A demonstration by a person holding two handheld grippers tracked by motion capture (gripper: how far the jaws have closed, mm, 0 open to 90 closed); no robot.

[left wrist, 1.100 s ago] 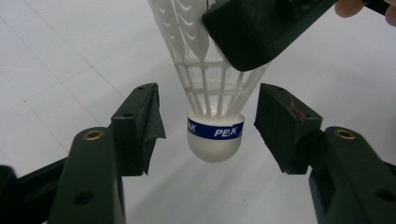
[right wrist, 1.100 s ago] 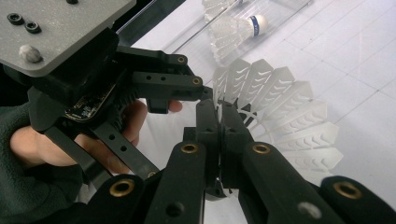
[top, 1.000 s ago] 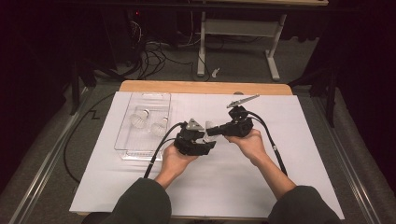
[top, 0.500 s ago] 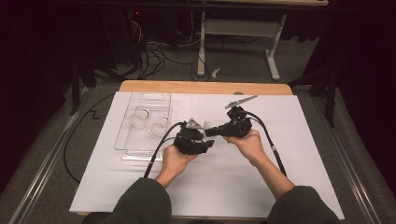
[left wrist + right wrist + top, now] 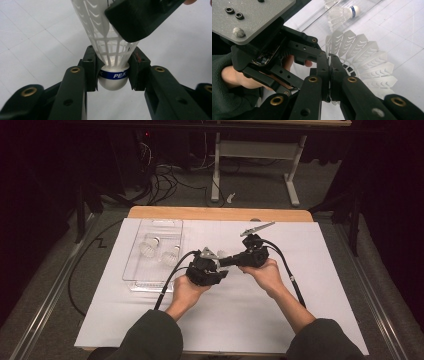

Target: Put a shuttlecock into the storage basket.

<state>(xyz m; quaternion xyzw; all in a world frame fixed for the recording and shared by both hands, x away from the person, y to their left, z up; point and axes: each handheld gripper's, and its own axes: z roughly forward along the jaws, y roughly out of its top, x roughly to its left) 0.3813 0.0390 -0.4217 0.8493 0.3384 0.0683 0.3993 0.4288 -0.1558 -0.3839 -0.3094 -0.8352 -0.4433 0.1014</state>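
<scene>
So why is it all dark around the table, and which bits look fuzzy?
High view: light falls on the white paper-covered table while the room behind stays black. Left gripper view: the white plastic shuttlecock with a blue band is sharp, but the black jaw crossing up top blurs. Right gripper view: the near jaws look soft.

You sit at a wooden table (image 5: 220,213) covered by a white sheet (image 5: 240,320), lit brightly from above while the room around falls into darkness. Beyond it, a grey floor (image 5: 260,195) holds tangled black cables (image 5: 165,182) and the white legs of another desk (image 5: 252,150).
</scene>
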